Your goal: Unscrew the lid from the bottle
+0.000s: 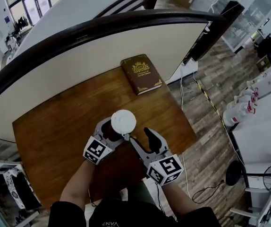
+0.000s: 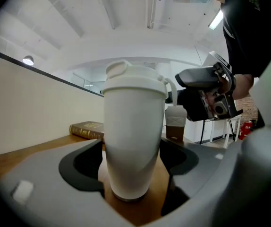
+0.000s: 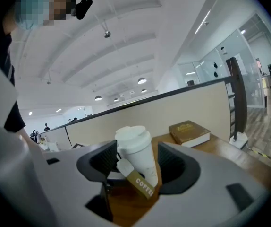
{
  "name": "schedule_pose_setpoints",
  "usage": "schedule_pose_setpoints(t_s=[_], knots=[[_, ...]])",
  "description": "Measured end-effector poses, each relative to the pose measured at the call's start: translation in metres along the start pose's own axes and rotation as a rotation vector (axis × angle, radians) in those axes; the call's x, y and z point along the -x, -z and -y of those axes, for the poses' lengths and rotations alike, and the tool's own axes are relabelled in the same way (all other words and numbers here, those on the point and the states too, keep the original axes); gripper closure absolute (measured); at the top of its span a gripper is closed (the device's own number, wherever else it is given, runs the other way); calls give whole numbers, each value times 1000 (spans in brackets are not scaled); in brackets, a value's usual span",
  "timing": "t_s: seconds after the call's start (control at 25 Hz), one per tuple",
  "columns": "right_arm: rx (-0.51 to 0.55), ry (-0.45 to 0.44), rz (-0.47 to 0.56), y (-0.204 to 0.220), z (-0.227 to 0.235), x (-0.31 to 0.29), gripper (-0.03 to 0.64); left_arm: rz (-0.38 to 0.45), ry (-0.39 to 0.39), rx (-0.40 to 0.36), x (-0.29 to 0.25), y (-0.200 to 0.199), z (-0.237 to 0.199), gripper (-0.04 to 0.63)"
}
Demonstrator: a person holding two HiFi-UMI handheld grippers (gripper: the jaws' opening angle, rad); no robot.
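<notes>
Your bottle (image 1: 118,132) stands on the near part of the wooden table (image 1: 55,131). There is bare tabletop to its left and beyond it, as far as the brown book (image 1: 141,74) lying at the far edge. Just past the book, a cream partition (image 1: 102,56) closes off the far side. The table's right edge is close beyond your right gripper (image 1: 140,136), and plank floor (image 1: 206,126) with a trailing cable lies below it. Your left gripper (image 1: 114,130) flanks the bottle low on its body, and its pads (image 2: 81,167) meet the sides, so it has hold of the bottle. Your right gripper's jaws stand apart with nothing in them, just right of the bottle, which shows ahead through their gap. The white lid (image 1: 123,122) is on, and from above it covers most of the body. A brown tag (image 3: 141,186) reading COFFEE hangs from the bottle. Your body hides the table's near edge. In the left gripper view, a small white-topped brown cup (image 2: 175,123) shows beyond the bottle, but you cannot tell what it stands on.
</notes>
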State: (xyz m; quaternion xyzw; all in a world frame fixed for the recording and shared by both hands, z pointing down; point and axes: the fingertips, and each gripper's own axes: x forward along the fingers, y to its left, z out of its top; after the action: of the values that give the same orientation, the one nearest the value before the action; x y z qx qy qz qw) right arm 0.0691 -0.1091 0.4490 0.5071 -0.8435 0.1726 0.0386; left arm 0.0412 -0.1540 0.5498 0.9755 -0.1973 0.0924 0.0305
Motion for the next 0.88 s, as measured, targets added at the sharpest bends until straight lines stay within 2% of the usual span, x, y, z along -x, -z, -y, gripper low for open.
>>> schedule_pose_setpoints(t_s=[0.2, 0.32, 0.44, 0.72, 0.88], knots=[[77, 14, 18, -16, -2, -17, 376, 18, 20, -3, -9, -1, 1, 230], [121, 17, 8, -21, -9, -29, 327, 31, 9, -6, -12, -3, 1, 230], [128, 3, 1, -24, -14, -40, 305, 36, -11, -6, -15, -4, 0, 230], [202, 46, -47, -22, -2, -51, 302, 25, -49, -40, -18, -7, 5, 231], [203, 22, -34, -23, -1, -54, 302, 30, -41, -39, -17, -7, 5, 230]])
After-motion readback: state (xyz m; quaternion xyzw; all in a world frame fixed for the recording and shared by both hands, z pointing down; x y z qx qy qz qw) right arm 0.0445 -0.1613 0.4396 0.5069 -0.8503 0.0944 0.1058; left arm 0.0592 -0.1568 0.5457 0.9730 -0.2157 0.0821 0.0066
